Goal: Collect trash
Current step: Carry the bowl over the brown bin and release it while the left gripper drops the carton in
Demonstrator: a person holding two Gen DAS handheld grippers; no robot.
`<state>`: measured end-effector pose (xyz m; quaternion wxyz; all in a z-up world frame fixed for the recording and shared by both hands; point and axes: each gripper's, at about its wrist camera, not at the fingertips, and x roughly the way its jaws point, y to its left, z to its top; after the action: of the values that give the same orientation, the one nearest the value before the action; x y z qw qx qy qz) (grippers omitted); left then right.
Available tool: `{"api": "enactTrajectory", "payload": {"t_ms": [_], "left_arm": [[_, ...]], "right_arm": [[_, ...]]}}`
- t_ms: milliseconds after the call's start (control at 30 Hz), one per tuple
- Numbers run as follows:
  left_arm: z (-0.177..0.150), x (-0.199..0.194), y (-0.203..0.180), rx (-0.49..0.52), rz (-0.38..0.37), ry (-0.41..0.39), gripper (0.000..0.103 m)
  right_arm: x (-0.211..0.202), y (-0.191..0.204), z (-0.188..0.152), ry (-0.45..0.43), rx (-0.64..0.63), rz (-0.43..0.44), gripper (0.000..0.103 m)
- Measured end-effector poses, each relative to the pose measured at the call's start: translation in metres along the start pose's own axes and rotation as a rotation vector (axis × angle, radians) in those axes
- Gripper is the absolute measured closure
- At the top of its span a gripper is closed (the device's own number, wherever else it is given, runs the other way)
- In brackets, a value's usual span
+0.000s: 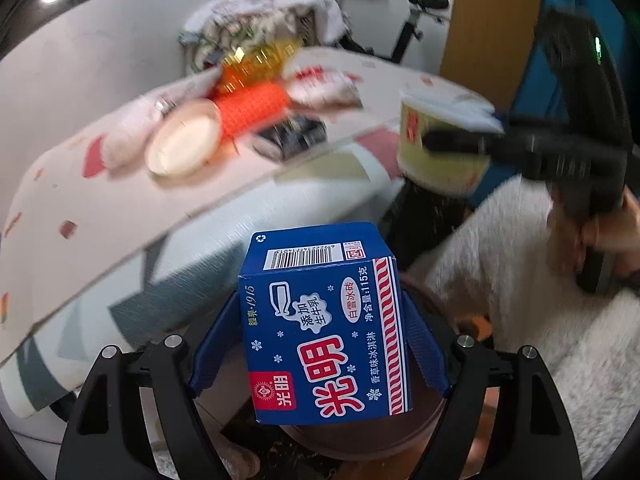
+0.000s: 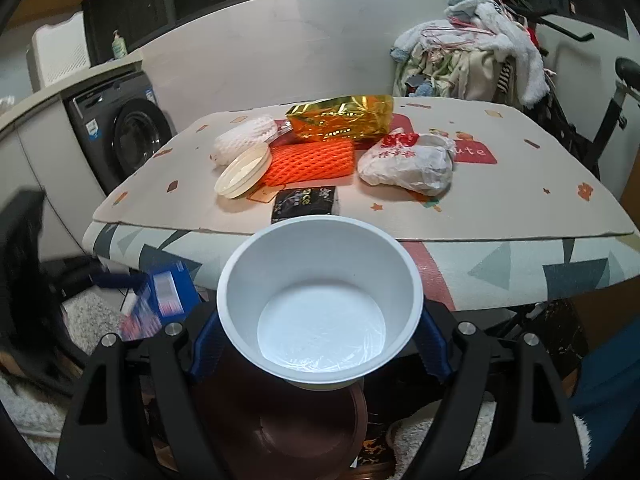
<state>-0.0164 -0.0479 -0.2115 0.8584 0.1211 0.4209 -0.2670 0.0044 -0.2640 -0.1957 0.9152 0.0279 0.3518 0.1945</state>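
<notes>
My left gripper (image 1: 320, 312) is shut on a blue ice-cream carton (image 1: 324, 332) and holds it above a dark brown bin (image 1: 360, 440) on the floor. My right gripper (image 2: 320, 320) is shut on a white paper bowl (image 2: 320, 300), open side toward the camera, above the same brown bin (image 2: 280, 428). The bowl also shows in the left wrist view (image 1: 436, 148), yellow outside, held at the right. The blue carton also shows blurred at the left of the right wrist view (image 2: 160, 300).
On the table (image 2: 520, 200) lie a round lid (image 2: 242, 176), orange foam netting (image 2: 312, 160), white foam netting (image 2: 244, 138), a gold foil bag (image 2: 340, 118), a crumpled plastic bag (image 2: 408, 164) and a black packet (image 2: 306, 202). A washing machine (image 2: 124, 128) stands left; a laundry pile (image 2: 472, 56) behind.
</notes>
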Motion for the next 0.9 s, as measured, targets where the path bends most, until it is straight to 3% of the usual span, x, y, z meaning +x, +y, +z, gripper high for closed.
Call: {"api": "enactTrajectory", "payload": {"t_ms": [267, 333, 433, 700, 800, 900], "left_arm": [[0.002, 0.036, -0.008, 0.002, -0.065, 0.072, 0.024], [0.002, 0.040, -0.006, -0.008, -0.053, 0.074, 0.015], [0.005, 0.026, 0.002, -0.046, -0.042, 0.014, 0.013], [0.007, -0.052, 0.041, -0.206, 0.114, -0.222, 0.011], [-0.004, -0.076, 0.049, -0.249, 0.174, -0.293, 0.008], [-0.015, -0.084, 0.055, -0.295, 0.200, -0.319, 0.008]], "right_arm": [[0.010, -0.008, -0.004, 0.032, 0.030, 0.014, 0.024], [0.012, -0.008, -0.005, 0.039, 0.033, 0.019, 0.024], [0.015, -0.006, -0.006, 0.050, 0.026, 0.028, 0.024], [0.037, 0.024, -0.015, 0.148, -0.085, 0.084, 0.024], [0.053, 0.046, -0.024, 0.214, -0.157, 0.118, 0.024], [0.083, 0.067, -0.040, 0.334, -0.222, 0.148, 0.024]]}}
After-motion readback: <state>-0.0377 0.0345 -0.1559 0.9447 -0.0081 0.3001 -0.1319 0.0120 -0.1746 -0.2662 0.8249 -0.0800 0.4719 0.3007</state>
